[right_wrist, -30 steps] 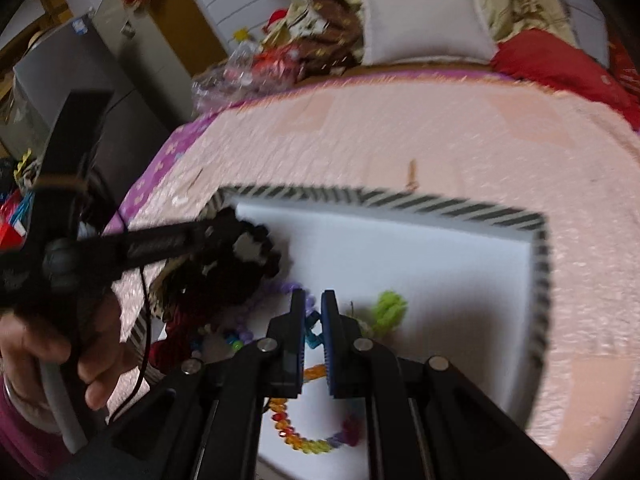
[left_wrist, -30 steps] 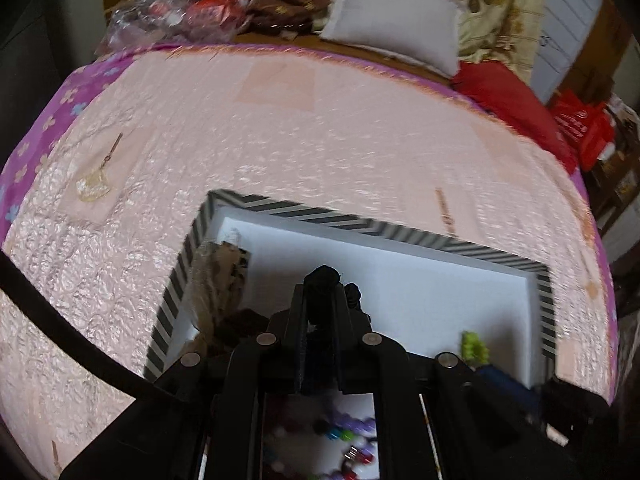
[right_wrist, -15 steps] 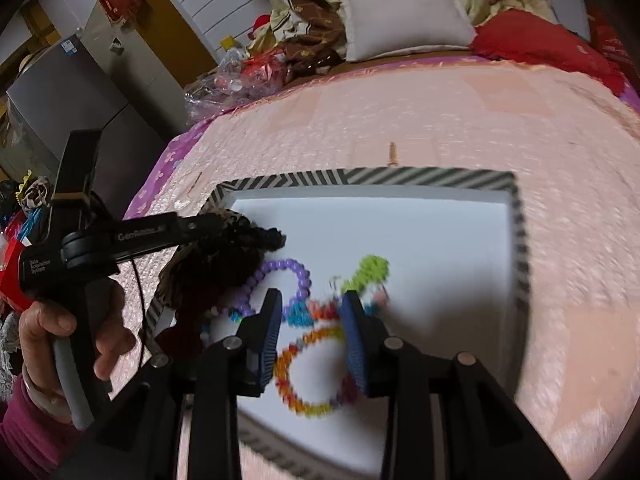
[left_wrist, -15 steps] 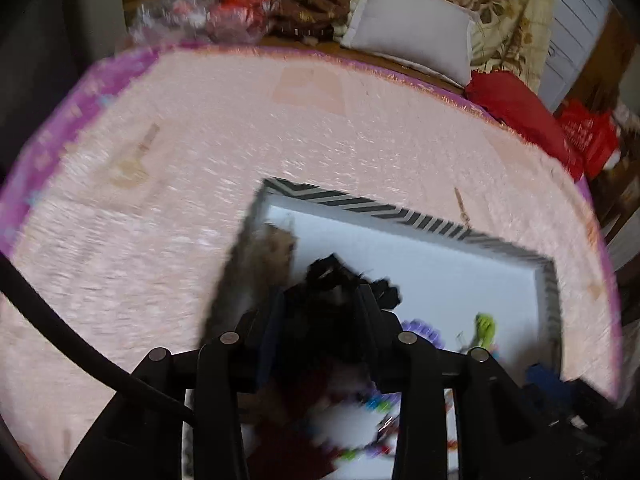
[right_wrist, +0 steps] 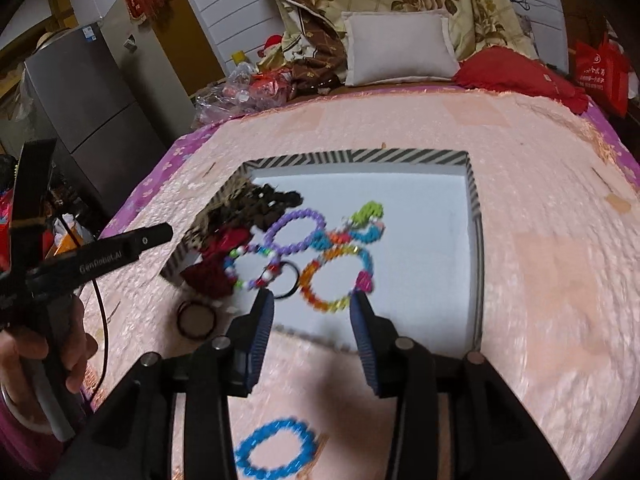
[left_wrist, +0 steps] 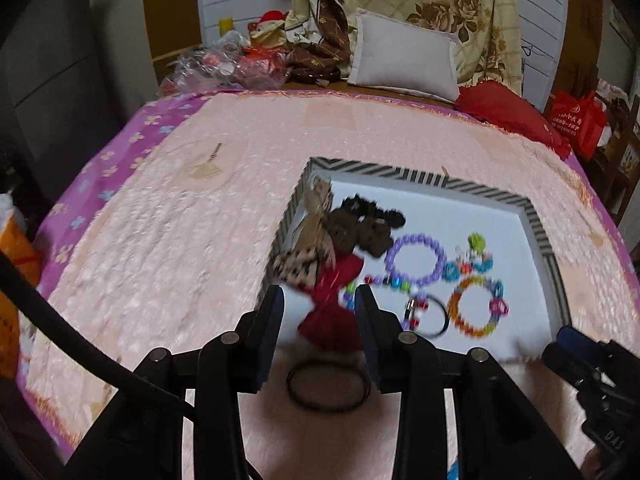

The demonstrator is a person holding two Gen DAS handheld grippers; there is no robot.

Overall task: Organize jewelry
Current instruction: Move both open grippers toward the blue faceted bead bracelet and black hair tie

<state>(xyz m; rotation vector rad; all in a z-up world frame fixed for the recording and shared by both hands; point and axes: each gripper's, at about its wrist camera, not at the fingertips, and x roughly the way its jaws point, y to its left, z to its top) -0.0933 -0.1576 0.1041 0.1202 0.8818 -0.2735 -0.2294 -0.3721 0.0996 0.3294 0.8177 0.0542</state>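
A white tray with a striped rim (left_wrist: 400, 172) (right_wrist: 360, 156) lies on the pink bedspread. It holds a purple bead bracelet (left_wrist: 416, 258) (right_wrist: 296, 230), a rainbow bracelet (left_wrist: 476, 308) (right_wrist: 340, 280), and black (left_wrist: 372, 216), brown (left_wrist: 352, 236) and red scrunchies (left_wrist: 332, 304). My left gripper (left_wrist: 320, 312) hangs open near the tray's near-left corner with nothing gripped. A black hair tie (left_wrist: 328, 388) (right_wrist: 196, 318) lies on the bed below it. My right gripper (right_wrist: 312, 320) is at the tray's near rim, jaws opening and empty. A blue bead bracelet (right_wrist: 276, 452) lies on the bed beneath it.
A white pillow (left_wrist: 404, 56), a red cushion (left_wrist: 512, 116) and piled bedding sit at the head of the bed. A small tag (left_wrist: 206, 168) lies left of the tray. A person's hand (right_wrist: 40, 356) holds the left gripper's handle. A grey fridge (right_wrist: 92, 108) stands left.
Both grippers have opened and drawn back from inside the tray to its near edge. The left let go of the black scrunchie; the right let go of the coloured beads.
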